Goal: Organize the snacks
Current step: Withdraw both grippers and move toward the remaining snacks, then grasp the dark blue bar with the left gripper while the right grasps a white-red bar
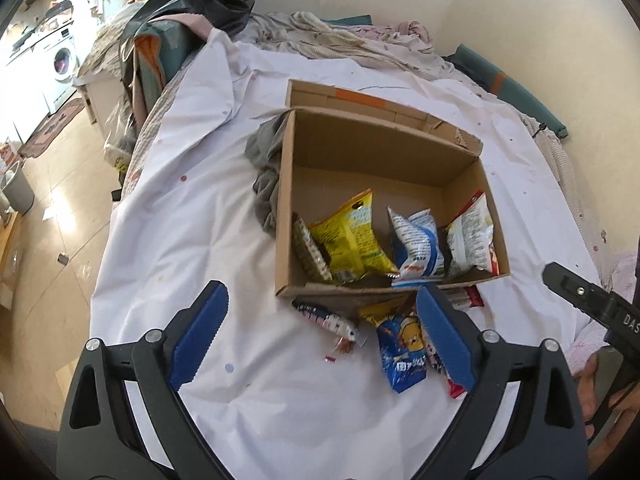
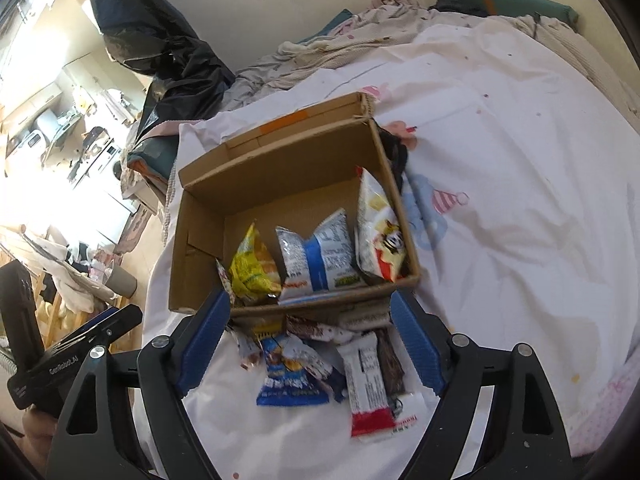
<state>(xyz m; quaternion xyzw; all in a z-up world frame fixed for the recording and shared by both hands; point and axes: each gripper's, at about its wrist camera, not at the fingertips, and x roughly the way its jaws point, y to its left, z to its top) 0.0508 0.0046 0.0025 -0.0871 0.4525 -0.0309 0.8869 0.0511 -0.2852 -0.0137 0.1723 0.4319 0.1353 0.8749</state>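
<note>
Three packets stand upright inside our cardboard box (image 2: 200, 248), leaving room; both tools, left tool (image 1: 322, 340) and right tool (image 2: 310, 344), hang released over loose snacks (image 2: 296, 372) just before it

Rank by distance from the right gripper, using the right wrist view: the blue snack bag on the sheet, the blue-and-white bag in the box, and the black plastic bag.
From the right gripper:
1. Blue snack bag, on the sheet between the open jaws.
2. Blue-and-white bag, standing inside the cardboard box, middle of its near side.
3. Black plastic bag, beyond the box, upper left.
</note>
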